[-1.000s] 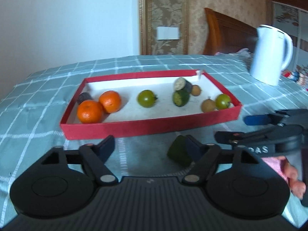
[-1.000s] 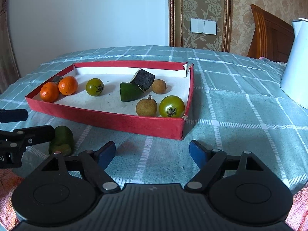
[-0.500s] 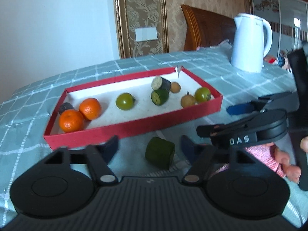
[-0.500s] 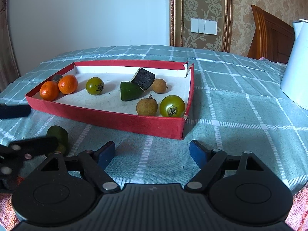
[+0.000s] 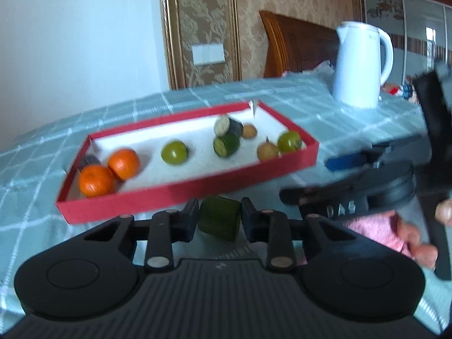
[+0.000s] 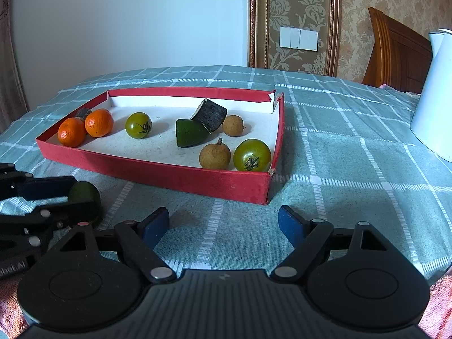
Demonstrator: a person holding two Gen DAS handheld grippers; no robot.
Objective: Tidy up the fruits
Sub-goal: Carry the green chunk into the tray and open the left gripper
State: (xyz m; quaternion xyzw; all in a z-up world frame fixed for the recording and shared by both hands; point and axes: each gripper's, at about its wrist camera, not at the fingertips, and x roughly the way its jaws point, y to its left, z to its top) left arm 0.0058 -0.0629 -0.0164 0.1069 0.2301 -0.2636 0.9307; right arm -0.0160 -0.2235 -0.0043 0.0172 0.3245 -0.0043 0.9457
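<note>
The tabletop point(image 6: 353, 152), under a checked green cloth, has open room to the right of the red tray point(image 6: 197, 179), up to the white kettle point(image 5: 360, 65). The tray holds oranges, green tomatoes and other fruits. The right claw point(image 6: 223, 224), marked "DAS", stands wide and empty. The left claw point(image 5: 219, 220) has just closed on the green fruit piece point(image 5: 219, 221), just before the tray's near edge.
</note>
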